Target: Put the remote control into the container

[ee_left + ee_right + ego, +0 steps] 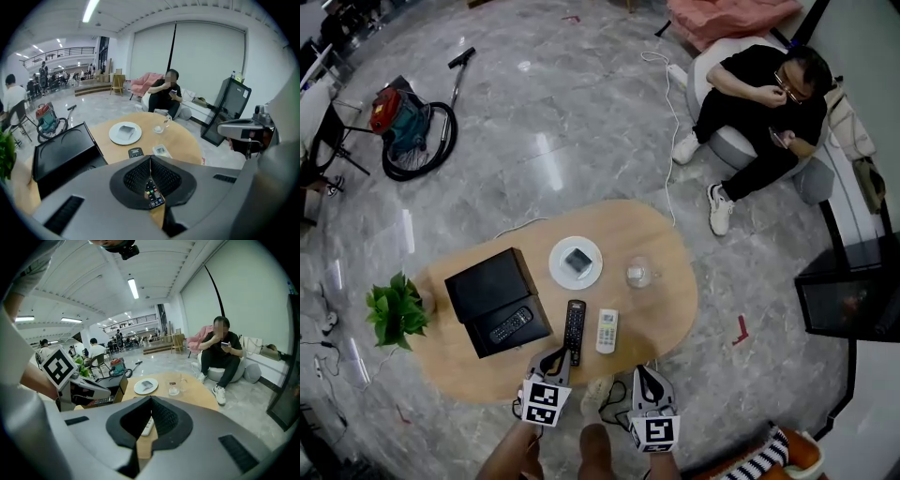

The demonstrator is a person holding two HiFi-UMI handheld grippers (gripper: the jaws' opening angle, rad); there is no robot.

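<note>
Both grippers are at the near edge of the tabletop point(666, 309), and neither holds anything.
- Left gripper point(551, 362): fingers closed and empty, tips over the near end of the black remote point(574, 331).
- Right gripper point(648, 377): fingers closed and empty, near-right of the white remote point(607, 330).

The two remotes lie side by side toward the near edge, close but apart, long axes pointing away. The container point(487, 281) is toward the left end, open, with another remote point(511, 325) already inside. At the far side are a plate point(558, 274) and a glass point(637, 273).

Risks, my read:
- With the fingers shut, coming down like this would shove the black remote rather than straddle it. They need to open first.
- The remote is thin and lies flat on the tabletop, so the bite is shallow and it may slip or pivot on the lift.
- The white remote is just beside it, so wide-open fingers could knock it.
- The container is already occupied, so the new remote may land on the one inside and tilt against the wall.
</note>
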